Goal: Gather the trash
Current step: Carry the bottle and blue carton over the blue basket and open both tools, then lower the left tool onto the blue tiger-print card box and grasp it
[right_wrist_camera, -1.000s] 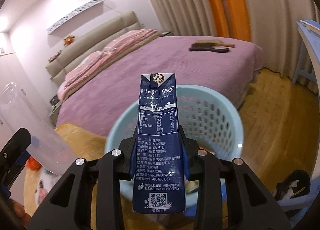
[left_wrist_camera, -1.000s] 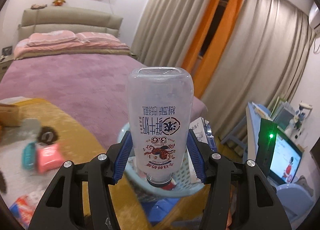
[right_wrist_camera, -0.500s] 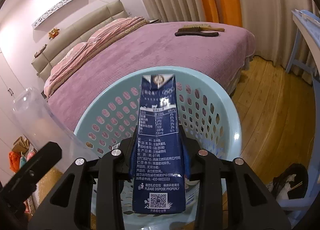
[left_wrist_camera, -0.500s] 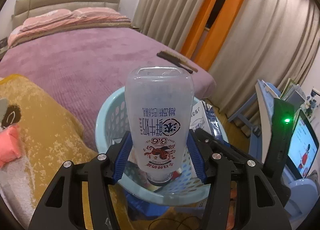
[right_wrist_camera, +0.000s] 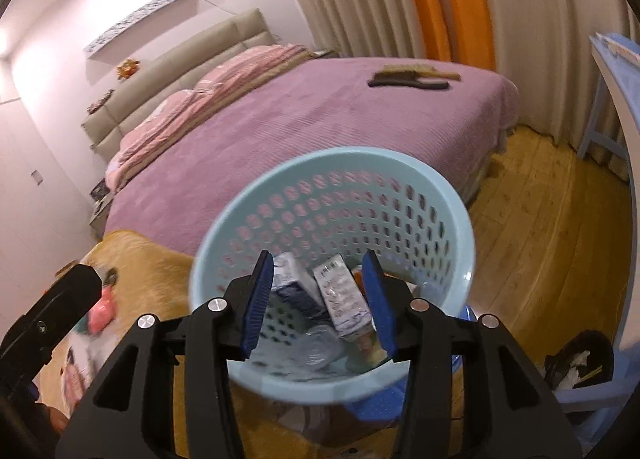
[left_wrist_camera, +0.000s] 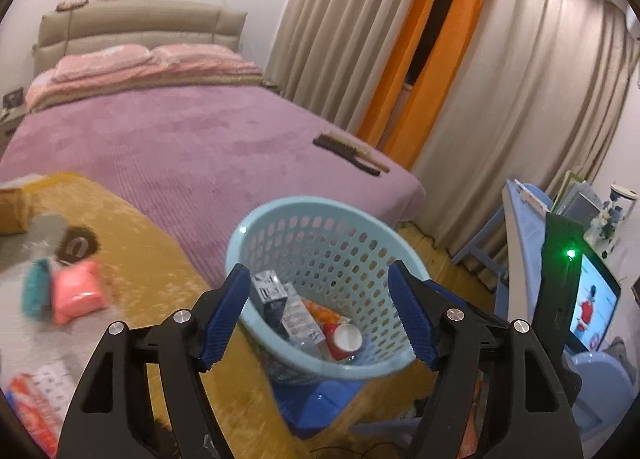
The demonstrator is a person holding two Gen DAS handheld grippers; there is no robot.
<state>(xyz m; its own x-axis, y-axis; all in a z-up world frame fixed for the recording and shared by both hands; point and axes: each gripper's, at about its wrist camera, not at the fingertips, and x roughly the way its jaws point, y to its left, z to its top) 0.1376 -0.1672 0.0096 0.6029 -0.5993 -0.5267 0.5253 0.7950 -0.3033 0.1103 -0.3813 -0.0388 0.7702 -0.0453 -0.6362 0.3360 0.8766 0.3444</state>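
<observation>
Left wrist view, left gripper [left_wrist_camera: 318, 313] jaws opening over pale blue basket [left_wrist_camera: 256, 219], nothing between them, right gripper [right_wrist_camera: 319, 299] likewise opening, empty, cartons [right_wrist_camera: 340, 295] lying inside.

The basket [left_wrist_camera: 280, 219] is pale blue plastic, smooth, faintly glossy, its wall pierced with holes. Inside lie a printed paper carton [right_wrist_camera: 296, 287], a clear, shiny plastic bottle [right_wrist_camera: 320, 347] and a red cup [left_wrist_camera: 344, 339] with a glossy rim. The gripper pads [left_wrist_camera: 228, 311] are ribbed blue rubber on matt black plastic arms with bright metal pins. The bed cover [left_wrist_camera: 180, 139] is soft, matt purple cloth; the floor [right_wrist_camera: 552, 239] is varnished wood.
</observation>
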